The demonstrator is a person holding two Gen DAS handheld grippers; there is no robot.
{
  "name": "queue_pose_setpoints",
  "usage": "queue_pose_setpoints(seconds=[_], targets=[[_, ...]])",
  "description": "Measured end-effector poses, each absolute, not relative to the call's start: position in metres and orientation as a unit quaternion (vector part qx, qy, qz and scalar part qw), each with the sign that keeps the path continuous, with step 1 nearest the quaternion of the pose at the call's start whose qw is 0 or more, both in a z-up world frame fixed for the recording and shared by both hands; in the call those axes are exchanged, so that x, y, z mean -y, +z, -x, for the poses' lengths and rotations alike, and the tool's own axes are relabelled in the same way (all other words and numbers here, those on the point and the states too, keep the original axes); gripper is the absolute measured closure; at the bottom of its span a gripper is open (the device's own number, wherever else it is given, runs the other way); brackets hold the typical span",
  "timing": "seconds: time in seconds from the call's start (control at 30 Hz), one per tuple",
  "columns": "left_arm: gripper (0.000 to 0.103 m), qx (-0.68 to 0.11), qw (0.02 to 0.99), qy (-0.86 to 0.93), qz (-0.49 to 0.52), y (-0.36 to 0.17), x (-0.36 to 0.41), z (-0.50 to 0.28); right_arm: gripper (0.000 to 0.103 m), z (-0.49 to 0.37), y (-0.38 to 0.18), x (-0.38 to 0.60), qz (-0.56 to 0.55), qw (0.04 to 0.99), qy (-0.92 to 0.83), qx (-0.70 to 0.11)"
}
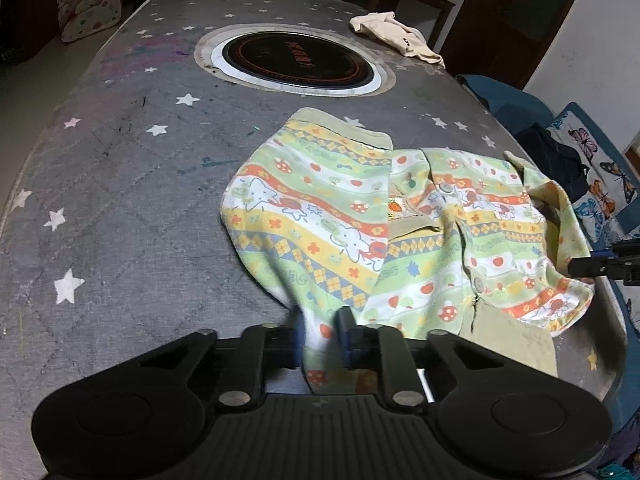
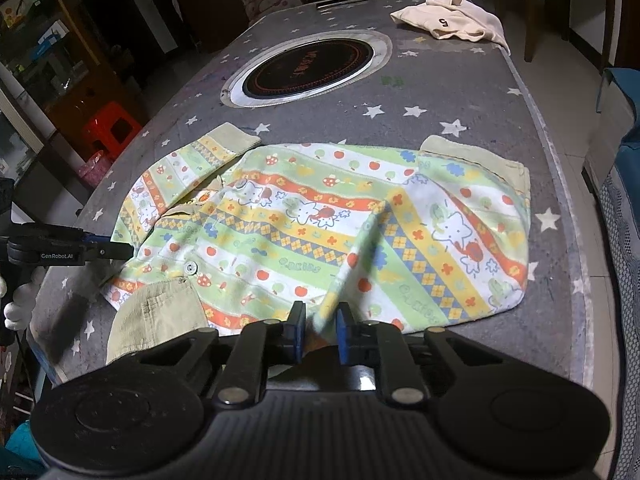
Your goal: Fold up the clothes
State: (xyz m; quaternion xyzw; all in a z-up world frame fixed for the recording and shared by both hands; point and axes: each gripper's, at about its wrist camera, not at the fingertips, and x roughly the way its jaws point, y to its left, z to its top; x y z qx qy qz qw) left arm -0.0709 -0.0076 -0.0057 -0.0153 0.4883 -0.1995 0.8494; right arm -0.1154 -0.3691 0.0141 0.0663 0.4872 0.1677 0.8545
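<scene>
A child's shirt [image 1: 332, 216] [image 2: 280, 236] with green, yellow and orange patterned stripes lies spread and partly bunched on the grey starred table cover [image 1: 120, 200]. In the left wrist view my left gripper [image 1: 320, 332] is shut on a gathered edge of the shirt, which rises between the blue pads. In the right wrist view my right gripper [image 2: 320, 324] is shut on a raised fold of the near hem. Each gripper also shows in the other view, at the shirt's side edge: the right gripper [image 1: 580, 268] and the left gripper [image 2: 120, 250].
A round black hob [image 1: 288, 64] [image 2: 308, 68] is set into the table's middle. A cream garment [image 1: 396, 36] [image 2: 452, 20] lies at the far right corner. Beside the table are a red stool [image 2: 112, 128], a butterfly cushion [image 1: 600, 184] and a gloved hand [image 2: 20, 304].
</scene>
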Motion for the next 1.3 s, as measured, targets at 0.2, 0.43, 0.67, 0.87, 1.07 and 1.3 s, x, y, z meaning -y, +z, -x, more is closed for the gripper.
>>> queue_pose_setpoints(seconds=[0.2, 0.43, 0.67, 0.87, 1.07, 1.3], targets=[[0.097, -0.476, 0.854, -0.207, 0.016, 0.001, 0.006, 0.07, 0.096, 0.114, 0.022, 0.37, -0.065, 0.865, 0.171, -0.468], [0.099, -0.451, 0.868, -0.208, 0.026, 0.017, 0.002, 0.066, 0.098, 0.108, 0.038, 0.369, -0.067, 0.879, 0.17, -0.441], [0.099, -0.397, 0.894, -0.206, 0.026, 0.055, 0.006, 0.045, 0.1, 0.081, 0.078, 0.36, -0.06, 0.904, 0.174, -0.385], [0.099, -0.359, 0.915, -0.182, 0.024, 0.098, 0.014, -0.01, 0.101, 0.028, 0.127, 0.351, -0.045, 0.931, 0.161, -0.325], [0.099, -0.304, 0.939, -0.153, 0.048, 0.16, 0.008, -0.063, 0.102, -0.021, 0.181, 0.351, -0.059, 0.959, 0.127, -0.248], [0.099, -0.234, 0.958, -0.151, 0.071, 0.225, -0.016, -0.055, 0.101, -0.013, 0.231, 0.353, -0.06, 0.974, 0.133, -0.175]])
